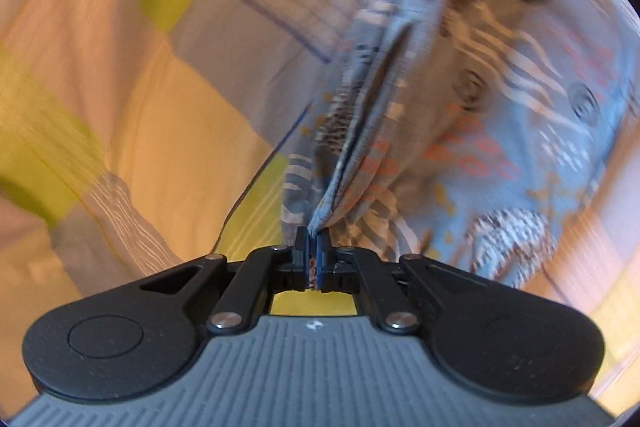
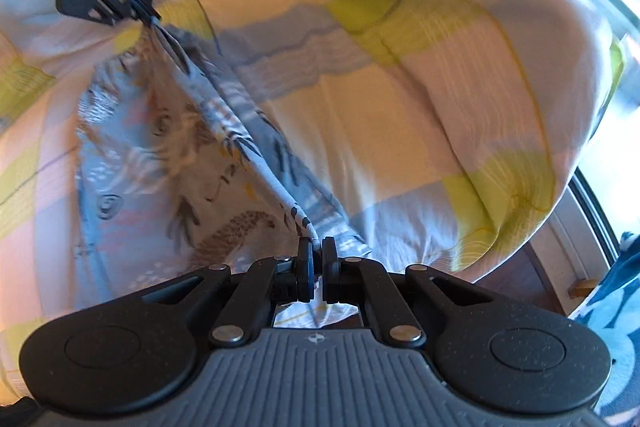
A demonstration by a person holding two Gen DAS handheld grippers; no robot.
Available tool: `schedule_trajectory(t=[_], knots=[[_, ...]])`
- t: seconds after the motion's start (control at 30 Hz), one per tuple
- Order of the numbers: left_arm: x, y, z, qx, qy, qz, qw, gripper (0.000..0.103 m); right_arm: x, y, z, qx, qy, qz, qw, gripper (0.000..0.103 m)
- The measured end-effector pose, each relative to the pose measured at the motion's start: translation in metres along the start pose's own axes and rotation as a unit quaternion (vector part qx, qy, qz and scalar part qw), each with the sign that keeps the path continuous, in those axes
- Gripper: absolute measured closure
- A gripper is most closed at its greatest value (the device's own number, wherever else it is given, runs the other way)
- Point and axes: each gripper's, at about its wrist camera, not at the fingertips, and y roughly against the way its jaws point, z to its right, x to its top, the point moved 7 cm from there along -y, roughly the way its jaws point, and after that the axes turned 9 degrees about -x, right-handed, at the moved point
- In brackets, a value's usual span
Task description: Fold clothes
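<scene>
A light blue patterned garment [image 1: 480, 131] printed with animals, stripes and orange marks hangs over a checked bedcover. My left gripper [image 1: 313, 239] is shut on one corner of its hem. My right gripper [image 2: 316, 247] is shut on the opposite end of the same edge. In the right wrist view the garment [image 2: 160, 163] stretches taut between both grippers, and the left gripper [image 2: 146, 11] shows at the upper left, pinching the fabric. The rest of the cloth sags below the held edge. Both views are blurred by motion.
A puffy bedcover [image 2: 400, 87] in yellow, peach, grey and lime squares lies under the garment and fills most of both views [image 1: 140, 87]. At the right, the bed's edge drops to a wooden floor [image 2: 532, 279], with a blue patterned cloth [image 2: 616, 291] and a window beyond.
</scene>
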Motion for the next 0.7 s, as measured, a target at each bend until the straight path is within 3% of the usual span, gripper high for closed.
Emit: schedule_trajectory(t=[0.1, 0.23, 0.33, 0.4, 0.47, 0.6, 0.7], knots=[[0.003, -0.01, -0.009, 0.002, 0.041, 0.004, 0.9991, 0.101, -0.003, -0.021, 0.01, 0.001, -0.034, -0.016, 0.999, 0.099], [-0.001, -0.009, -0.011, 0.021, 0.064, 0.015, 0.9976, 0.095, -0.01, -0.021, 0.014, 0.005, -0.07, -0.029, 0.997, 0.096], [-0.015, -0.005, -0.018, 0.022, 0.108, 0.035, 0.9933, 0.091, -0.015, -0.02, 0.012, 0.016, -0.078, -0.036, 0.996, 0.096], [-0.029, -0.002, -0.02, 0.019, 0.15, 0.044, 0.9875, 0.084, -0.014, -0.021, 0.012, 0.022, -0.08, -0.04, 0.996, 0.096], [-0.039, 0.0, -0.024, 0.016, 0.19, 0.051, 0.9803, 0.084, -0.016, -0.02, 0.012, 0.023, -0.082, -0.043, 0.995, 0.096], [-0.047, -0.002, -0.034, -0.023, 0.27, 0.085, 0.9588, 0.084, -0.015, -0.02, 0.014, 0.021, -0.08, -0.044, 0.996, 0.093], [-0.043, -0.01, -0.037, -0.027, 0.29, 0.096, 0.9518, 0.084, -0.011, -0.026, 0.014, 0.017, -0.08, -0.041, 0.996, 0.088]])
